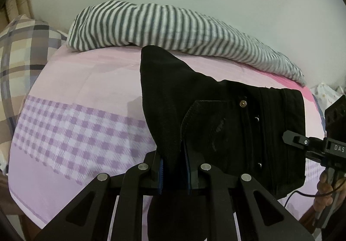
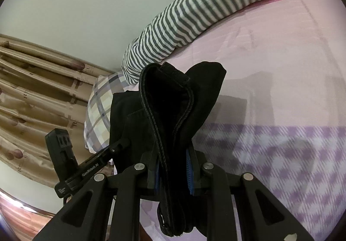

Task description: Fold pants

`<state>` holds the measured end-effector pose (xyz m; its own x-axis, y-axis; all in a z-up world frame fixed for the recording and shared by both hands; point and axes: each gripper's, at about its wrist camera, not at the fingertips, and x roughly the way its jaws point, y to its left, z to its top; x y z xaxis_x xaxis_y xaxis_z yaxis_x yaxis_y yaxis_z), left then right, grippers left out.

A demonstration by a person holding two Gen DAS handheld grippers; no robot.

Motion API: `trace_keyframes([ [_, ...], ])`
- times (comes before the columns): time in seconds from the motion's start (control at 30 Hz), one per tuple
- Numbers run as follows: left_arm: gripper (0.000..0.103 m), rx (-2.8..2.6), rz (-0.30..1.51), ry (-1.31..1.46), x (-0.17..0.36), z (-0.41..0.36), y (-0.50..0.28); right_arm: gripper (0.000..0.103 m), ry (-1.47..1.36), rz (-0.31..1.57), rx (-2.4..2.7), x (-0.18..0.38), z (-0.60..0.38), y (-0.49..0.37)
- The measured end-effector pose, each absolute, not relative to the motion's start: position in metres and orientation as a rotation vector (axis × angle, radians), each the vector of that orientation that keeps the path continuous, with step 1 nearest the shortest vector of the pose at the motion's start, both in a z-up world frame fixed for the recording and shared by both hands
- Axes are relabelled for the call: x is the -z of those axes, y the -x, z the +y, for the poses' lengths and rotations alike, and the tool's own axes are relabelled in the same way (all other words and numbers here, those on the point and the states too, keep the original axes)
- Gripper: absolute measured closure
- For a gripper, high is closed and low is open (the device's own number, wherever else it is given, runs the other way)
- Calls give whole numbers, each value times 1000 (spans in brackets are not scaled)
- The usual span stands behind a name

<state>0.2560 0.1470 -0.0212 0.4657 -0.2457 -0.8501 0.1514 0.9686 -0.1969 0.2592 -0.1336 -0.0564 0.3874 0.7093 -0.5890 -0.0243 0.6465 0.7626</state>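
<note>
The black pants (image 1: 227, 119) hang in the air above the bed, stretched between my two grippers, pocket and rivets facing the left wrist view. My left gripper (image 1: 173, 167) is shut on a bunched edge of the pants. My right gripper (image 2: 173, 173) is shut on the thick stitched waistband of the pants (image 2: 173, 111), which folds over between the blue pads. The right gripper also shows at the right edge of the left wrist view (image 1: 313, 145); the left gripper shows at the left of the right wrist view (image 2: 90, 167).
A pink and purple checked bedsheet (image 1: 86, 128) covers the bed below. A grey-and-white striped blanket (image 1: 173, 26) lies rolled along the far edge by the wall. A plaid pillow (image 1: 19, 57) lies at the left. Brown curtains (image 2: 32, 93) hang beyond it.
</note>
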Motion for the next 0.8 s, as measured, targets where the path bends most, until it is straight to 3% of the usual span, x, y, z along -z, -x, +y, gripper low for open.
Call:
trace_keyframes([
  [0.63, 86, 225, 1093, 92, 54, 171, -343, 84, -752, 1120, -452, 85, -116, -330],
  [0.77, 81, 207, 1110, 115, 74, 180, -344, 80, -640, 1128, -406, 93, -114, -332],
  [0.8, 79, 201, 1113, 126, 78, 182, -345, 73, -605, 1127, -390, 94, -113, -331],
])
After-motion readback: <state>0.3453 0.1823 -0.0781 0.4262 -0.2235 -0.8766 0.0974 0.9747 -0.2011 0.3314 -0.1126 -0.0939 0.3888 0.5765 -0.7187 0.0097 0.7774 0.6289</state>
